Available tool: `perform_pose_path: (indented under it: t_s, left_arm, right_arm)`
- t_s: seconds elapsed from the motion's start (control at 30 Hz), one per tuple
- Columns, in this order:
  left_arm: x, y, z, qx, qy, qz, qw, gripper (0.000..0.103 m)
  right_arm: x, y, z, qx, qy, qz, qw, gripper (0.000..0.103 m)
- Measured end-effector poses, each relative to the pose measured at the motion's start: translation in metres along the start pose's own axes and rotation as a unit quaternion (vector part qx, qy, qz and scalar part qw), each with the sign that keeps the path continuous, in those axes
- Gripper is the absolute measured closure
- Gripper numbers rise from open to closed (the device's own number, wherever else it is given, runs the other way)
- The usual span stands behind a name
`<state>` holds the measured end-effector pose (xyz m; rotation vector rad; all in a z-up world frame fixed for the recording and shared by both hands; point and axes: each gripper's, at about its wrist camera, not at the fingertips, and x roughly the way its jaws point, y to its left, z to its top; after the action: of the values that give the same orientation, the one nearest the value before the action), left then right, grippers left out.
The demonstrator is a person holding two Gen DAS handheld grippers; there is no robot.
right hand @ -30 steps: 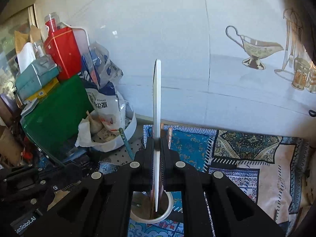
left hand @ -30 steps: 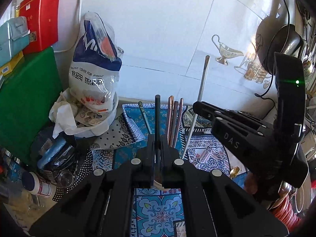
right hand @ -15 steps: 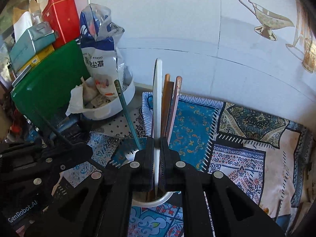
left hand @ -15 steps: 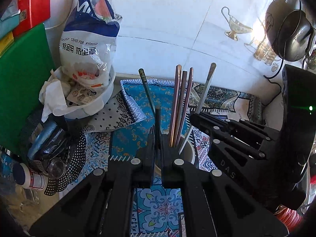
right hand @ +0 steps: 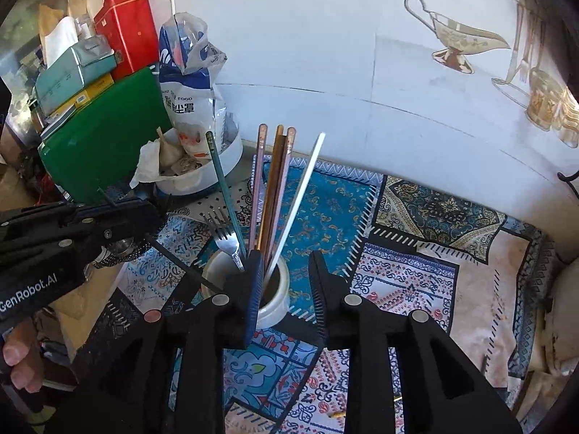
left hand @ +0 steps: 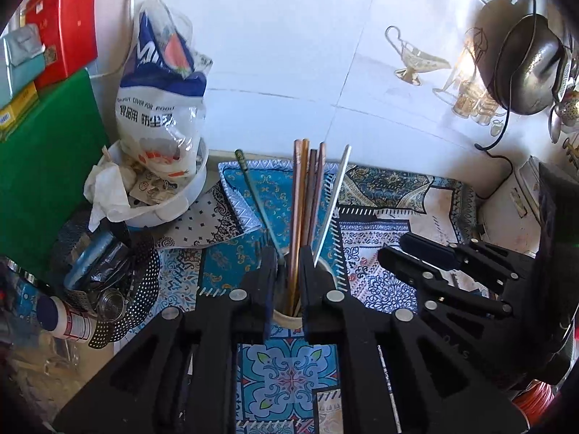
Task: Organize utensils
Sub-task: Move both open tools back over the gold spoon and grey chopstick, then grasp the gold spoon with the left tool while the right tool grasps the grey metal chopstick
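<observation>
Both tongs, left tongs (left hand: 289,271) and right tongs (right hand: 286,275), are being opened above the white cup (right hand: 278,300), utensils released; withdrawal is judged next.

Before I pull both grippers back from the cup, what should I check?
1. White chopstick is in the cup: ok, it leans right against the rim.
2. Right gripper is free: ok, its jaws are opening and grip nothing.
3. Left gripper has let go: not ok, its jaws are only just opening and the black chopstick runs between them.
4. Black chopstick's lower tip is inside the cup: cannot tell, it is hidden behind the right gripper.
5. Cup stands upright: ok.
</observation>
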<state>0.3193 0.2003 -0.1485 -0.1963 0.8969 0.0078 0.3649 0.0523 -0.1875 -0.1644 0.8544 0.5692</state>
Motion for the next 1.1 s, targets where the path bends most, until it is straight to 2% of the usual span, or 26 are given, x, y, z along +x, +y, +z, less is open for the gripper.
perform_pose_path:
  t_s: [0.17,0.3,0.37,0.47,0.63,0.77,1.1]
  left_arm:
    - [-0.008,-0.028,0.005,0.008,-0.012,-0.008,0.9999,0.078]
    - [-0.006,-0.061,0.008,0.025,-0.014,-0.020,0.9994,0.073]
    - [-0.001,-0.077,0.009,0.034,-0.011,-0.027,0.9990,0.065]
    - [0.011,-0.104,0.006,0.048,0.003,-0.041,0.9980,0.064]
    - [0.042,-0.149,-0.008,0.076,0.042,-0.058,0.9945,0.062]
    - [0.076,-0.183,-0.026,0.110,0.085,-0.060,0.9884,0.061]
    - [0.168,-0.245,-0.085,0.168,0.204,-0.064,0.9622,0.060]
  right_arm:
    - [-0.027,-0.027,-0.008,0.008,-0.013,-0.014,1.000,0.073]
    - [-0.052,-0.060,-0.018,0.024,-0.022,-0.034,0.999,0.070]
    - [-0.062,-0.077,-0.023,0.036,-0.025,-0.045,0.998,0.068]
    - [-0.076,-0.108,-0.035,0.057,-0.028,-0.066,0.996,0.065]
    - [-0.085,-0.157,-0.062,0.092,-0.007,-0.101,0.991,0.065]
    - [-0.082,-0.190,-0.089,0.118,0.023,-0.119,0.986,0.065]
    - [-0.058,-0.248,-0.155,0.175,0.114,-0.120,0.970,0.065]
